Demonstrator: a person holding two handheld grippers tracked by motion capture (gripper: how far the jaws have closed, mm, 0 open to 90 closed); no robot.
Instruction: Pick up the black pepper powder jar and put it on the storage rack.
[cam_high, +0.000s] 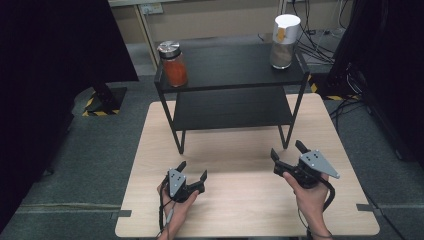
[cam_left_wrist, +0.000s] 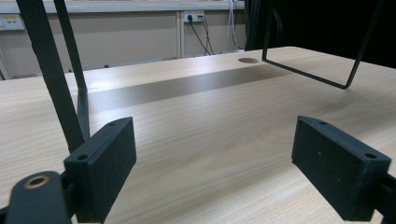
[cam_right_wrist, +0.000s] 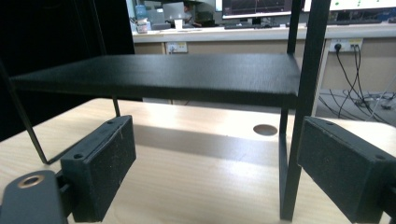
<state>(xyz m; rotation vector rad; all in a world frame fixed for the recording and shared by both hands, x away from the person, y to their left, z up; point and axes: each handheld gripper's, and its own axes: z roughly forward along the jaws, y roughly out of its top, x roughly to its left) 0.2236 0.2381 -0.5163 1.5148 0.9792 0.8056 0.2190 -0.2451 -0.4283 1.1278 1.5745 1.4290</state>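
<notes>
A black two-tier metal shelf (cam_high: 230, 67) stands at the far half of the wooden table (cam_high: 240, 200). On its top tier, a glass jar of orange-red powder with a silver lid (cam_high: 173, 64) sits at the left corner and a white-lidded jar (cam_high: 285, 41) at the right corner. My left gripper (cam_high: 192, 172) is held low at the near left, open and empty. My right gripper (cam_high: 287, 149) is open and empty at the near right, close to the shelf's front right leg (cam_right_wrist: 299, 116). The left gripper view shows the shelf's leg (cam_left_wrist: 56, 79) just beyond its left jaw.
Dark grey carpet surrounds the table. Black curtains hang at left and right. Cables (cam_high: 325, 30) lie on the floor behind the shelf. A round cable hole (cam_right_wrist: 265, 129) is in the tabletop under the shelf. Bare wood lies between the grippers and the shelf.
</notes>
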